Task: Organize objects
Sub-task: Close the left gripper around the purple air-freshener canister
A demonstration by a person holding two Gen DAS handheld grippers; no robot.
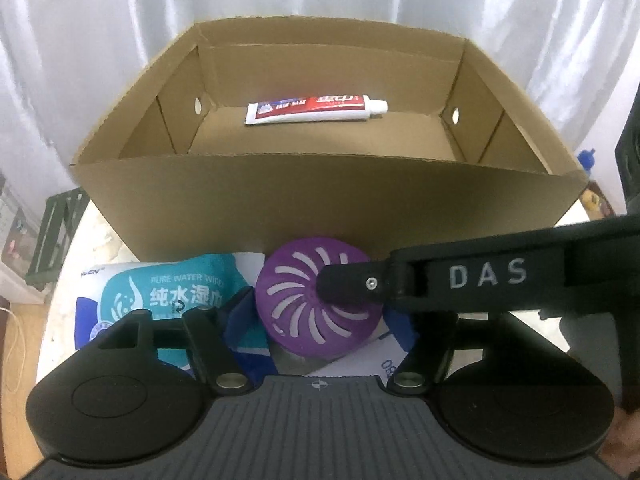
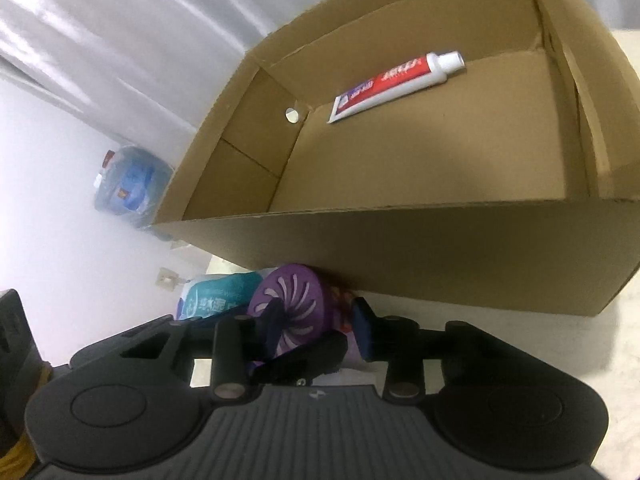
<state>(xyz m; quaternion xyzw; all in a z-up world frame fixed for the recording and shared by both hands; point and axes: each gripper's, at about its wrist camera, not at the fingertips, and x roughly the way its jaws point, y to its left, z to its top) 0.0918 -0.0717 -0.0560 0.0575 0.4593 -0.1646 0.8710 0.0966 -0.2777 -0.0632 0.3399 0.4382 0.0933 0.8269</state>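
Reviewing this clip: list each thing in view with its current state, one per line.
cardboard box: open-topped, upright on the table.
toothpaste tube: capped, lying flat inside the box.
purple air freshener: outside the box, gripped.
right hand-held gripper: shut on the purple air freshener.
wet wipes pack: lying outside the box.
left hand-held gripper: around a blue-and-white box; contact unclear.

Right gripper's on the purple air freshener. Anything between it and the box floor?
Yes: the cardboard box's near wall rises directly behind the purple air freshener, which the right gripper clamps. Past it the floor is bare; the toothpaste tube lies along the far wall.
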